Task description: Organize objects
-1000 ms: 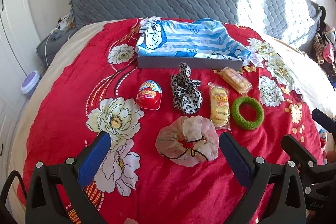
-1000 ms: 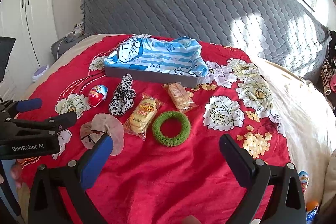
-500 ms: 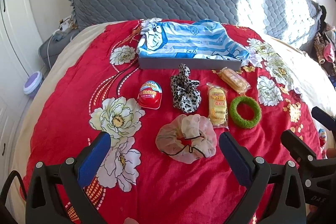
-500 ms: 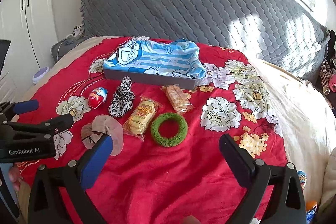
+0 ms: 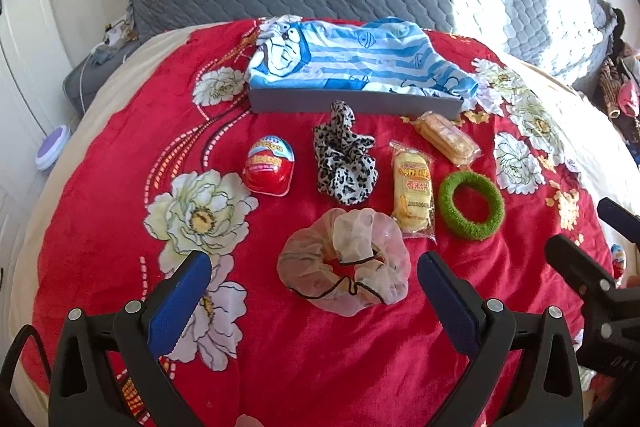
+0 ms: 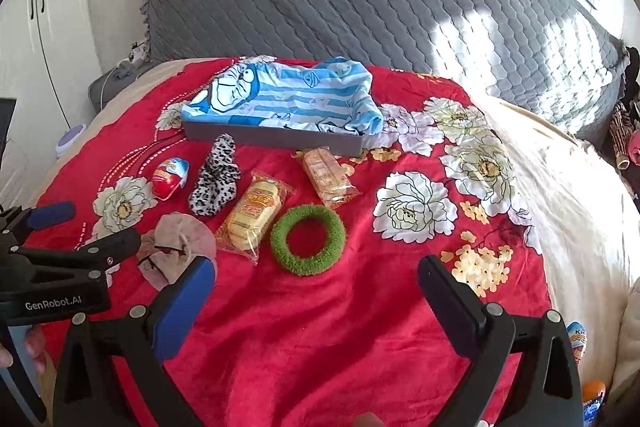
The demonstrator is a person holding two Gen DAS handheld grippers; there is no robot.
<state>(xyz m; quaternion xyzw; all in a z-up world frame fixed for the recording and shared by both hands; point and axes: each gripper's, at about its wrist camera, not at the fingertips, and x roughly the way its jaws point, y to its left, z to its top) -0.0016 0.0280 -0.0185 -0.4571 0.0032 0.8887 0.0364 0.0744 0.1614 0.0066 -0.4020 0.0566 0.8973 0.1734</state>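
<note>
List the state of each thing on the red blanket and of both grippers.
Left hand-held gripper: open, empty.
Right hand-held gripper: open, empty.
Grey shallow box: draped with blue striped cartoon cloth.
Red egg-shaped candy pack: lying flat, sealed.
Leopard-print scrunchie: crumpled.
Sheer pink scrunchie: lying flat.
Yellow wrapped snack cake: sealed.
Clear-wrapped biscuit pack: sealed.
Green fuzzy ring: flat.

Green ring (image 6: 307, 245) just beyond the wide-open right gripper (image 6: 316, 291), untouched.
</note>
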